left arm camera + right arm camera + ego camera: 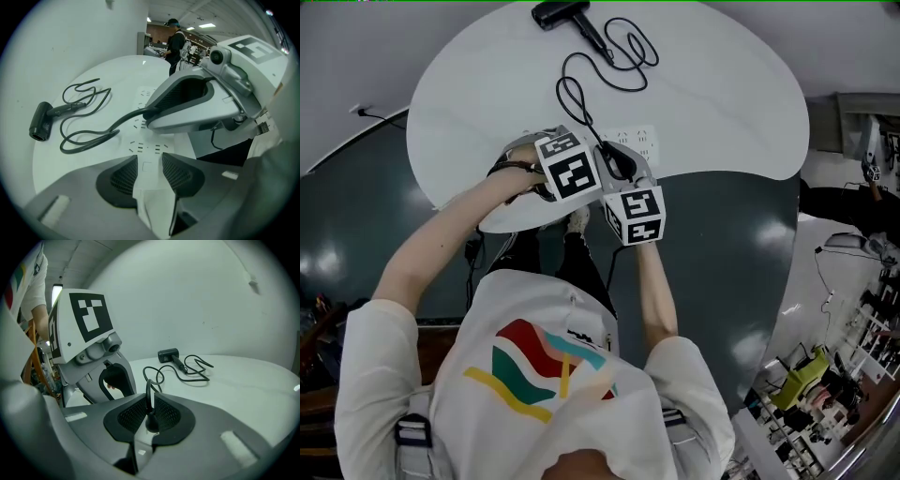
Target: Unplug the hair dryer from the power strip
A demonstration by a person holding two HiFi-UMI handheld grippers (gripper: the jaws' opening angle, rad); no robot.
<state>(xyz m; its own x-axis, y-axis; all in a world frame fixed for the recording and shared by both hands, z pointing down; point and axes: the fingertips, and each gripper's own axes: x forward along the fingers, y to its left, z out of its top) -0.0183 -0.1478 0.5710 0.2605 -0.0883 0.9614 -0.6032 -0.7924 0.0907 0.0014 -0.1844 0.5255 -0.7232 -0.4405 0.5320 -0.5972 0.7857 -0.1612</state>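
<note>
The hair dryer [560,12] lies on the table [722,103] at top centre, its handle slanting lower right. The right gripper [148,405] pinches its plug [151,420], which stands upright on the power strip [151,151]. The left gripper [150,171] has wide jaws clamping that strip.

The counter [722,112] and the power strip [642,142] are white, while the hair dryer [558,13], its looping cord [126,118] and the plug [151,421] are black. The left tongs [150,160] and right tongs [150,403] are grey with black mesh-patterned pads [122,176], and each bears a white cube [574,169] printed with black square markers. The person's shirt [544,375] is white with red, teal and yellow wavy bands.
</note>
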